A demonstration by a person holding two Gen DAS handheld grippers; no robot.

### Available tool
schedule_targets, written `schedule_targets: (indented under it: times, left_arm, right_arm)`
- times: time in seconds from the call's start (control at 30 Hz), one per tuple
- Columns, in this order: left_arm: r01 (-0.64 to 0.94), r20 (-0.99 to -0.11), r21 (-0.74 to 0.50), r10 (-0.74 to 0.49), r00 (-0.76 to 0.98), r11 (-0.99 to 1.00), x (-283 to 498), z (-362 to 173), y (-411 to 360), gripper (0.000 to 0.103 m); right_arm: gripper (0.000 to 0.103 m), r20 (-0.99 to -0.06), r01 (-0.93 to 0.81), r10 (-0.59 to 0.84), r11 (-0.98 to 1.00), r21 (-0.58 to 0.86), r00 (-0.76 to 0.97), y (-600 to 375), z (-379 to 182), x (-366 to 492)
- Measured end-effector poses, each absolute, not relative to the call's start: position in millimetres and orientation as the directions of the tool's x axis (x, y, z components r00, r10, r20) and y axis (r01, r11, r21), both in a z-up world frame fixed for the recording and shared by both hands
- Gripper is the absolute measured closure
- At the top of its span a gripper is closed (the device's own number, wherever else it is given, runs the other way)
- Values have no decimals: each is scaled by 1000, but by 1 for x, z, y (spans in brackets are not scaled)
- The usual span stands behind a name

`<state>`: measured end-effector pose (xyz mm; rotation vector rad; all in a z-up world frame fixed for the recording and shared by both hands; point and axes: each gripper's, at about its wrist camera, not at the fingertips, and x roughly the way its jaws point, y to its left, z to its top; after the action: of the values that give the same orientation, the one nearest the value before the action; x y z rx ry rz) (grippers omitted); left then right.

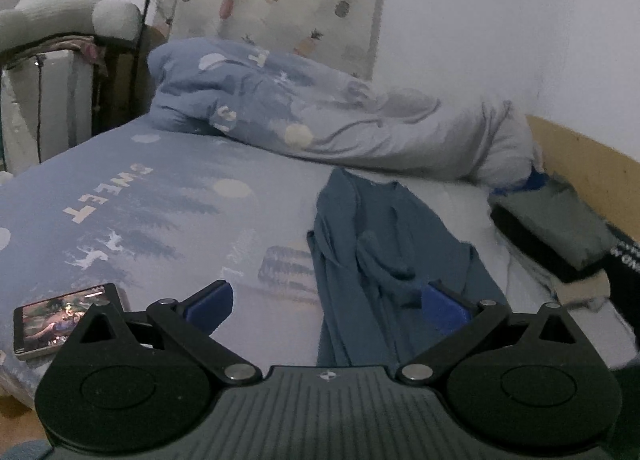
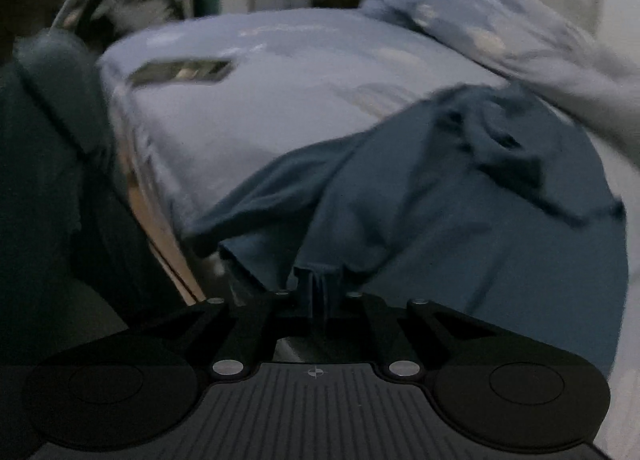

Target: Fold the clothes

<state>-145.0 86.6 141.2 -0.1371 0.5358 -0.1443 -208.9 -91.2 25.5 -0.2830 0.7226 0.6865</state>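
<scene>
Left wrist view looks across a bed (image 1: 160,196) with a pale blue printed sheet, where a dark blue garment (image 1: 384,260) lies rumpled on the right half, running from near the quilt down toward the near edge. The left gripper (image 1: 326,306) hangs above the sheet with its blue-padded fingers (image 1: 210,304) spread wide; the right-hand pad sits over the garment's fabric, though whether it touches is hard to say. A phone (image 1: 66,318) with a lit screen rests on the sheet at the lower left, well apart from the garment. A bunched blue quilt (image 1: 304,116) is heaped along the far side, and a folded stack of clothes (image 1: 560,232) sits at the right by the wooden bed frame. From the right wrist view, which is blurred, the right gripper (image 2: 318,292) has its fingers pressed together on the garment's edge (image 2: 316,272) at the near side of the bed, the cloth pulled up into a ridge from the pinch.
</scene>
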Motion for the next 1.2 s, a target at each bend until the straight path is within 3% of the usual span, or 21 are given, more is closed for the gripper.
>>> schedule_targets:
  times: [0.27, 0.37, 0.4, 0.5, 0.6, 0.8, 0.87, 1.1, 1.2]
  left_arm:
    - [286, -580, 22, -221, 784, 958, -151, 125, 40, 0]
    - [373, -618, 59, -259, 742, 926, -155, 117, 22, 0]
    - [403, -638, 59, -276, 719, 913, -156, 114, 16, 1]
    - [504, -709, 76, -309, 634, 860, -163, 99, -12, 8]
    - [582, -773, 152, -271, 573, 799, -171, 79, -42, 19]
    - [640, -849, 203, -192, 492, 741, -173, 51, -69, 23]
    - [644, -863, 216, -165, 477, 734, -169, 43, -71, 31]
    - [621, -879, 173, -164, 448, 765, -159, 36, -65, 43]
    - [591, -880, 175, -145, 453, 787, -153, 31, -62, 56]
  right_arm:
    - [90, -673, -509, 502, 834, 212, 543, -151, 34, -190]
    - [79, -666, -442, 502, 853, 277, 552, -173, 35, -184]
    - [71, -653, -415, 491, 864, 283, 577, -180, 37, -183]
    - [63, -598, -338, 460, 888, 312, 657, -201, 42, -181]
    - [62, -549, -272, 435, 894, 355, 713, -218, 43, -177]
    - [62, -550, -247, 440, 887, 390, 710, -228, 30, -171]
    - [61, -549, -237, 438, 886, 399, 712, -228, 29, -169]
    - [57, -547, -206, 418, 890, 407, 725, -223, 30, -169]
    - [57, -547, -207, 420, 889, 408, 724, -222, 28, -168]
